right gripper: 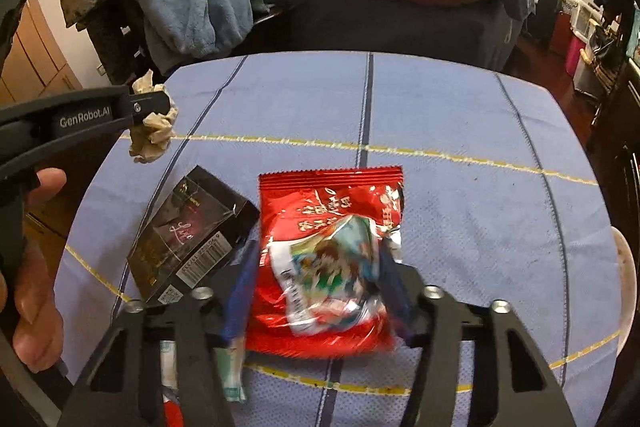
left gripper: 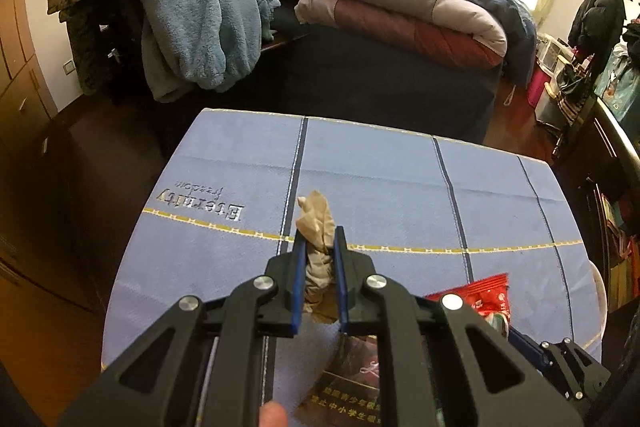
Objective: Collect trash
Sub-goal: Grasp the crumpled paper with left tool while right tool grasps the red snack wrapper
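On the left, the left claw [left gripper: 320, 239] is clamped on a crumpled beige paper wad [left gripper: 316, 215], held clear above the worktop [left gripper: 400, 179], which is covered with a blue towel crossed by dark stripes and a yellow line. The wad is pinched near its middle, with loose folds sticking out above and below the blue pads. It looks soft and light, so a fold could likely slip free if the grip relaxes or the claw swings quickly.

Just right of it, in the right wrist view, a black cigarette box [right gripper: 192, 247] with a barcode lies flat on the towel, touching the left edge of a red snack wrapper [right gripper: 328, 259]. No claw touches the box.

The right claw [right gripper: 316, 267] straddles the wrapper with its jaws half-closed. The blue fingers [right gripper: 240, 291] are blurred, and I cannot tell whether the pads press the foil yet. The wrapper is glossy red with white lettering, a colourful picture panel and a serrated top edge, puffed and crinkled, resting on the towel near the front of the worktop.

The risks here are judgements. The slick foil may squirt out or buckle as the jaws close. The left finger sits close to the box and could nudge it. A small white-and-green packet [right gripper: 234, 375] lies beneath the claw and could get snagged.
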`<state>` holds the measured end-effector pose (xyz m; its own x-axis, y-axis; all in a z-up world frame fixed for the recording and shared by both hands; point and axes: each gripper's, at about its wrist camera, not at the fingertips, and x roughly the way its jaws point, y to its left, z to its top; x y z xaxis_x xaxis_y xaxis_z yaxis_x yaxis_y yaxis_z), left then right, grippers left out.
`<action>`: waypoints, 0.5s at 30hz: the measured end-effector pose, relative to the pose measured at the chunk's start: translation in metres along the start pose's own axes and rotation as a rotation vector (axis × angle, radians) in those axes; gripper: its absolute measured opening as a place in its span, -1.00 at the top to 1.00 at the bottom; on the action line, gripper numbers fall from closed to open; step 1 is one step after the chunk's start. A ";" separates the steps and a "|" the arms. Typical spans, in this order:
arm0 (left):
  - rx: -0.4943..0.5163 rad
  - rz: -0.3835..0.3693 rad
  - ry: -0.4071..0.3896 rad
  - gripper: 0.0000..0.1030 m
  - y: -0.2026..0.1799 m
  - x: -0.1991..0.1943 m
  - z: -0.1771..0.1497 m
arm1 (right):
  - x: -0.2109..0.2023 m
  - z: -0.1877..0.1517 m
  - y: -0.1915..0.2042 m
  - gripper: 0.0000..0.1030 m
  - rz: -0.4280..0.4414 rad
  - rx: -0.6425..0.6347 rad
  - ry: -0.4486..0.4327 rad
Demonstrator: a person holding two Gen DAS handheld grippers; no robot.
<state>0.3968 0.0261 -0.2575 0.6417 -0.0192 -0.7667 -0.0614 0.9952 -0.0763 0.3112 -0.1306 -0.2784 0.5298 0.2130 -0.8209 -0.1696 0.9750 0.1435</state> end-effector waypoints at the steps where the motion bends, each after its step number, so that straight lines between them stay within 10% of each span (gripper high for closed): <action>1: 0.001 -0.001 -0.001 0.72 -0.001 0.000 0.000 | -0.002 0.001 -0.001 0.04 -0.005 0.000 -0.009; 15: 0.045 -0.070 -0.042 0.71 -0.043 -0.031 0.000 | -0.040 -0.006 -0.047 0.22 -0.022 0.076 -0.082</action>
<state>0.3794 -0.0158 -0.2310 0.6749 -0.0860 -0.7329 0.0189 0.9949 -0.0993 0.2935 -0.1854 -0.2558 0.5992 0.1932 -0.7770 -0.0959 0.9808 0.1700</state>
